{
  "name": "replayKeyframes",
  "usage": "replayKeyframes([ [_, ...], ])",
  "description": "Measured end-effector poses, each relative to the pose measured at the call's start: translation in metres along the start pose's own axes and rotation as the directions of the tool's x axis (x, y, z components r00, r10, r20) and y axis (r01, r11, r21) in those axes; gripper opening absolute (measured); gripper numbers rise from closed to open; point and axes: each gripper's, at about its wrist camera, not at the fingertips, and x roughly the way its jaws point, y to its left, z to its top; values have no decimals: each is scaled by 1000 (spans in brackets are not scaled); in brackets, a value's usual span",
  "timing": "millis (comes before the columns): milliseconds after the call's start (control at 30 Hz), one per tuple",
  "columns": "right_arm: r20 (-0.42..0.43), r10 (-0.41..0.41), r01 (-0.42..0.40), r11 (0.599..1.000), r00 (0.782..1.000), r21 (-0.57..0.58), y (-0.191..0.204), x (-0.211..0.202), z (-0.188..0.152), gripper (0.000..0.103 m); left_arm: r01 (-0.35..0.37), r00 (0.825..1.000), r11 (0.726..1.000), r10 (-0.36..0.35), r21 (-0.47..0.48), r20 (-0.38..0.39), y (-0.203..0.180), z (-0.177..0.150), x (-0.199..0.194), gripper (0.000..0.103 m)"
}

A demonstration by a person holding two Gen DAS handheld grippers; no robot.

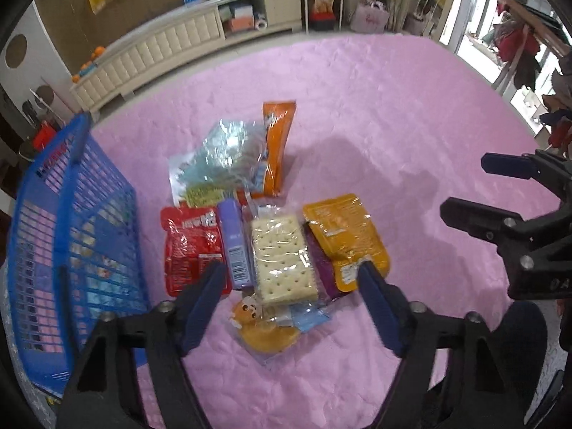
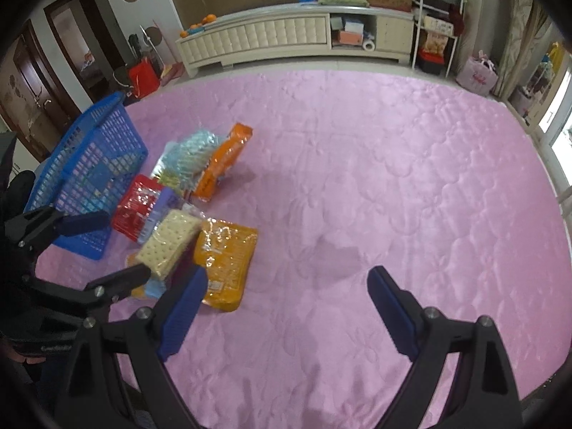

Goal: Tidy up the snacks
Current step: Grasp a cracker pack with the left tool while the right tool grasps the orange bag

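Note:
A pile of snacks lies on the pink bedspread (image 1: 357, 107). It holds a clear pack of crackers (image 1: 282, 254), a red packet (image 1: 189, 246), a purple box (image 1: 234, 246), a yellow pouch (image 1: 346, 239), an orange packet (image 1: 277, 146), a pale blue bag (image 1: 225, 157) and a small bun pack (image 1: 266, 325). My left gripper (image 1: 289, 275) is open just above the crackers, one finger on each side. My right gripper (image 2: 287, 279) is open and empty over bare bedspread (image 2: 393, 161), right of the yellow pouch (image 2: 225, 261). The crackers (image 2: 166, 243) also show in the right wrist view.
A blue slatted basket (image 1: 71, 236) stands left of the pile; it also shows in the right wrist view (image 2: 89, 175). My right gripper shows at the right edge of the left wrist view (image 1: 472, 186). A cream cabinet (image 2: 296, 35) stands beyond the bed.

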Motion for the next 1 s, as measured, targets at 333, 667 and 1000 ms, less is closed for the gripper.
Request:
replayKeyframes([
  [333,-56,31,-29,999,998,37,-11,33,-2,93,-10,994,999,14,40,-107,0,7,46,45],
  [667,-72,54,-50,997,996,57,-9,33,-1,93,-2,996,1000,5,25,-93,3,8,43,42],
  [1000,-90,79,-74,995,993,65,7,30,3,93,-24,1000,1000,24,-12,-2,22,-6,4,41],
])
